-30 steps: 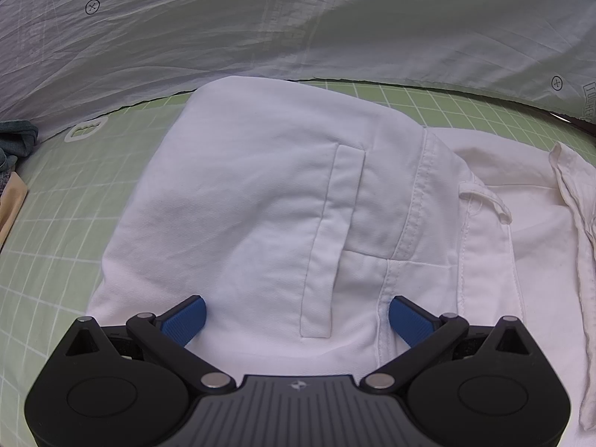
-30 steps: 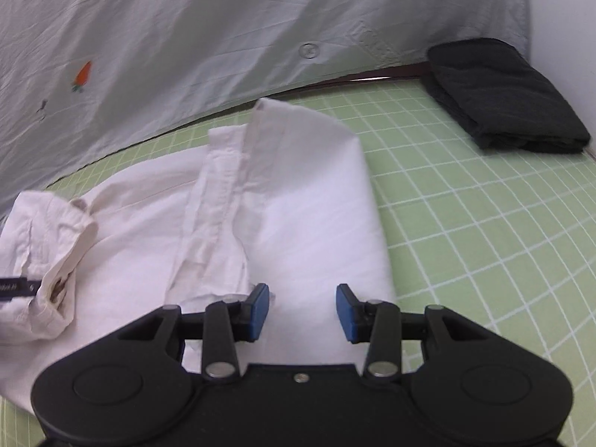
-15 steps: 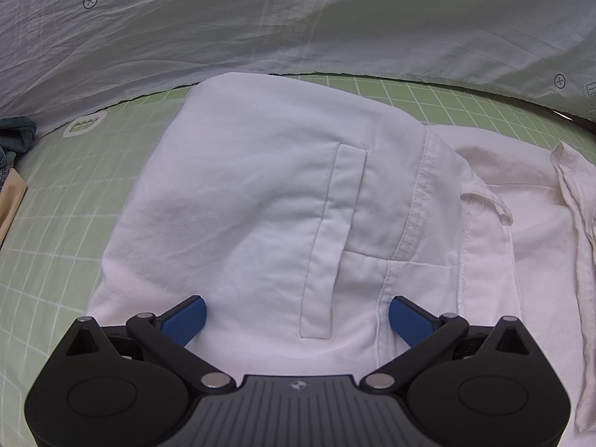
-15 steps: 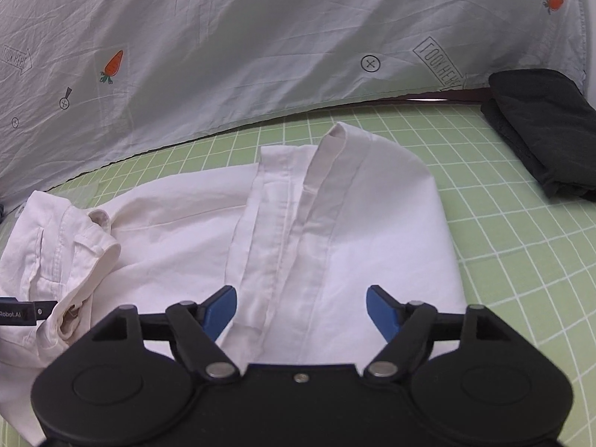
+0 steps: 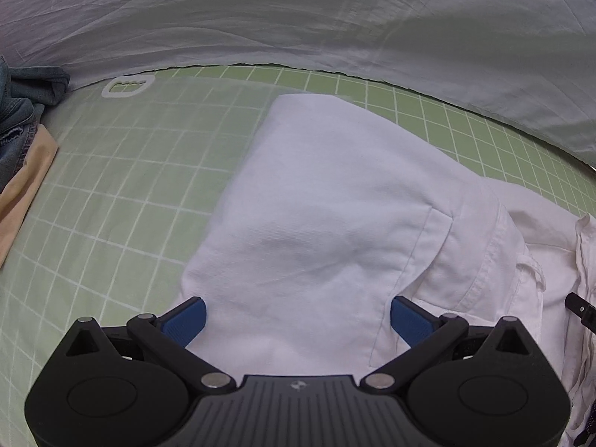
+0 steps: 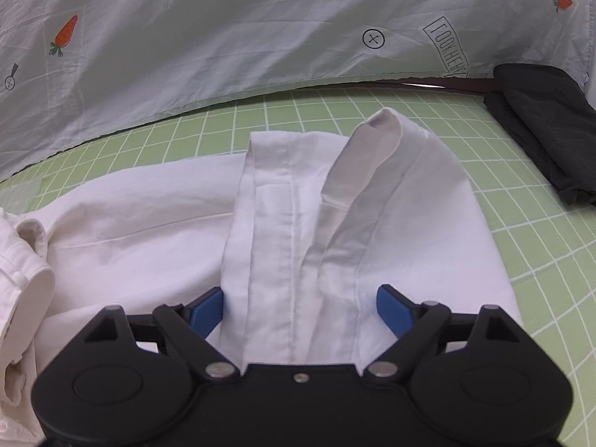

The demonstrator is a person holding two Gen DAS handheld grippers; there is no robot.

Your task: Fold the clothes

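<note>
A pale sheet (image 6: 231, 26) printed with carrots, crossed circles and a boxed line of writing that cannot be read for certain is hanging as a backdrop across the far side, its lower edge meeting the worktop (image 5: 123, 186), which is lying under a green mat with a white grid and a white logo mark near the far left. A white shirt (image 5: 335, 223) is lying spread over the middle of that mat, partly folded, its long axis running left to right between the two views, with the folded side panels running away from each camera; in the right wrist view the button placket (image 6: 287, 231) is pointing away from the camera toward the sheet, and a cuff (image 6: 29, 283) is curling at the left edge. A folded dark garment (image 6: 547, 126) is sitting at the far right, well apart from the shirt. Blue denim clothing (image 5: 18, 111) is piling at the far left beside a tan cloth (image 5: 26, 182). The left tongs (image 5: 298, 316) are hovering spread wide over the shirt's folded panel, gripping nothing. The right tongs (image 6: 298, 307) are likewise spread apart, straddling the placket fold without clamping it.
</note>
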